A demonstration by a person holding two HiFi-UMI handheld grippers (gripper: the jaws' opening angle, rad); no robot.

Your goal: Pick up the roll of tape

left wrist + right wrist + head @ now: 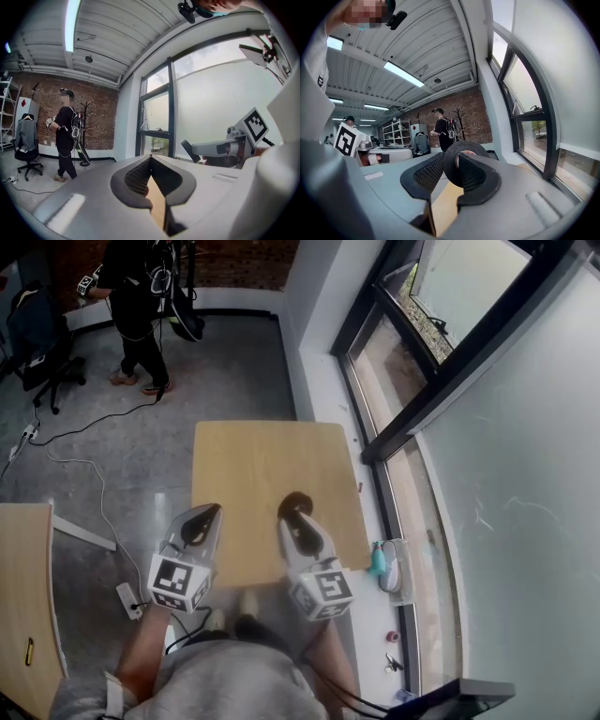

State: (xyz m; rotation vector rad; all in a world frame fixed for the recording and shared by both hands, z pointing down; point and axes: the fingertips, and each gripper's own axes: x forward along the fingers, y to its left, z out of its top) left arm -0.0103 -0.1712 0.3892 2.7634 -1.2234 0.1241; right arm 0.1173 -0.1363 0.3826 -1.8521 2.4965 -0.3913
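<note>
Right gripper view: roll of tape (465, 146) clamped in the right tool (451, 164).

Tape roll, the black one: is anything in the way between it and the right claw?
No, nothing visible is in the way. The tape roll sits right between the jaws of the right claw, which press on it from both sides, over the wooden table.

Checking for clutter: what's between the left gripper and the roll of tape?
Nothing but bare table shows between the left gripper and the roll of tape in the head view.
</note>
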